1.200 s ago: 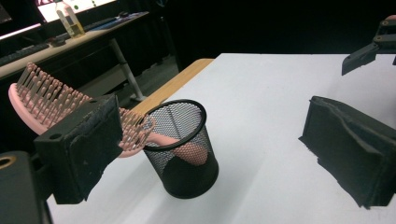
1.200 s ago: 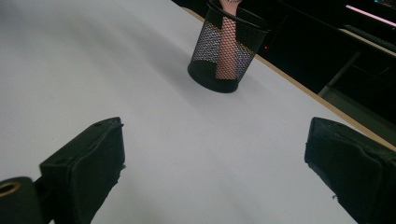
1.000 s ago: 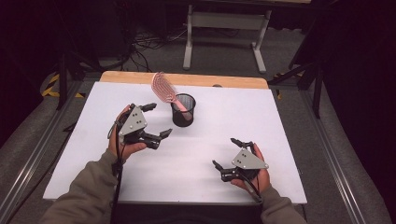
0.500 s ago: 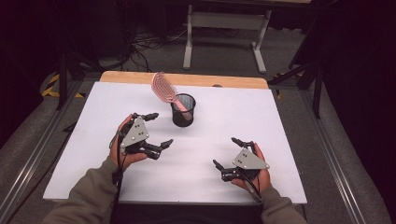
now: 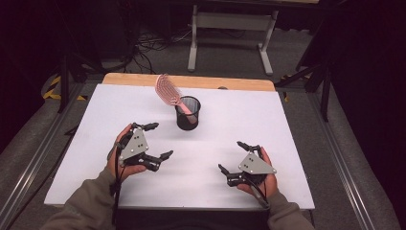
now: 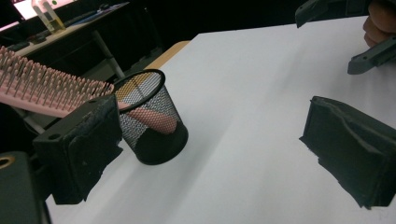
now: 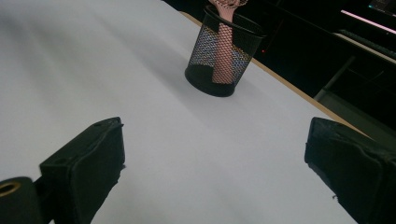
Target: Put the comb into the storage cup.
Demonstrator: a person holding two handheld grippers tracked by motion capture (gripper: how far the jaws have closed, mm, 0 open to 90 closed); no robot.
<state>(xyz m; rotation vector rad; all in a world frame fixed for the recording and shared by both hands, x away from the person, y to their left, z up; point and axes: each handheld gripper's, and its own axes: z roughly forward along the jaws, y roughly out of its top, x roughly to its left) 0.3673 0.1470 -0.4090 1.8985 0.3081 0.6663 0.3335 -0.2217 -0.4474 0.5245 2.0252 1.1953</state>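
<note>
A black mesh cup (image 5: 187, 113) stands upright near the back middle of the white table (image 5: 287, 143). A pink hairbrush (image 5: 168, 89) rests in it handle down, its bristled head leaning out to the left. The left gripper view has the cup (image 6: 150, 116) and the brush (image 6: 46, 88) just past my left jaw. My left gripper (image 5: 158, 141) is open and empty, to the front left of the cup. My right gripper (image 5: 231, 156) is open and empty near the front right. Far ahead in the right gripper view stands the cup (image 7: 223, 51).
A bare wooden strip (image 5: 191, 81) runs along the table's far edge. Beyond it stands a grey metal frame (image 5: 230, 33) on a dark floor with cables. Metal rails flank the table on both sides.
My left gripper has drawn back from the cup toward the front of the table. The right gripper and the brush in the cup have stayed put.
</note>
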